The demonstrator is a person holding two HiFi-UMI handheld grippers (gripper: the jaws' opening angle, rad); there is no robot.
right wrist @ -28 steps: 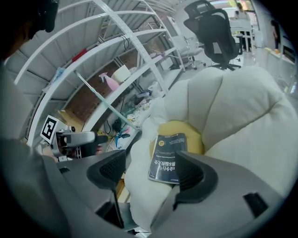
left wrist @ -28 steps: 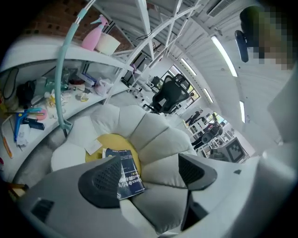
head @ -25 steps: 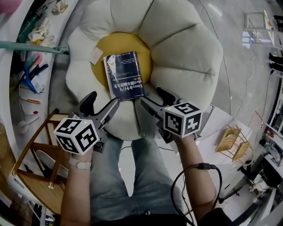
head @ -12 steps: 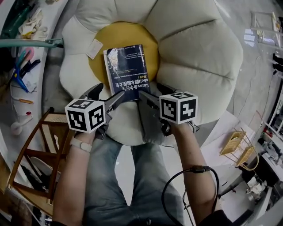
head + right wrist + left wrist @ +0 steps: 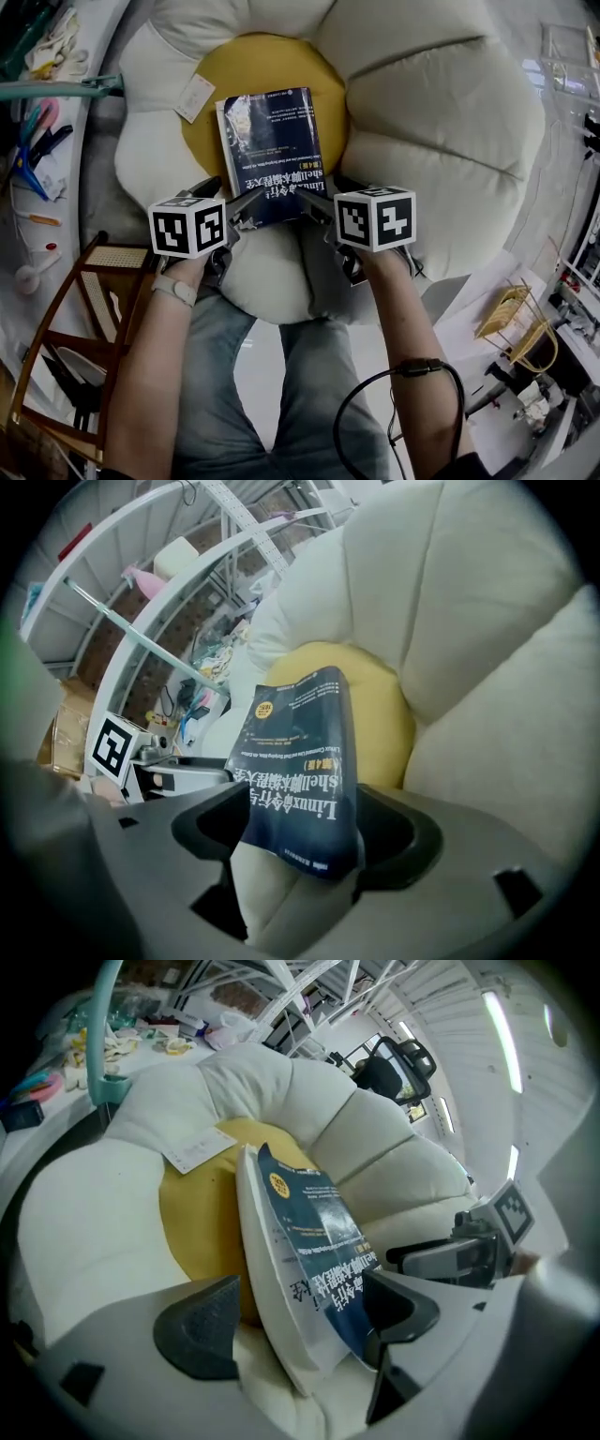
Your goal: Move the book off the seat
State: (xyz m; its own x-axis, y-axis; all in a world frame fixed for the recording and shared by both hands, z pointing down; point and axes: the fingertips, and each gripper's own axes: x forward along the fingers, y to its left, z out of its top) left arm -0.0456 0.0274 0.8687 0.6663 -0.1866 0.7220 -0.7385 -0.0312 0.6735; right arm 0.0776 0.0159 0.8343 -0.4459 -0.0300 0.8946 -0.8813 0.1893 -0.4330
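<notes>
The left hand-held gripper [image 5: 234, 197] and the right hand-held gripper [image 5: 323, 195] were short of the book [image 5: 272, 145] a second ago and have since pushed forward. Each now has a near corner of the book between jaws spread wide, with no pads clamped on it. The book lies just ahead of them on the yellow middle of the seat [image 5: 431, 122].

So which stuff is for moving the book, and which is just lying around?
For the job: book, seat, left hand-held gripper, right hand-held gripper. Both are open, with the book's near end between their jaws.

Just lying about: paper tag, wooden chair, cable, wire basket.
</notes>
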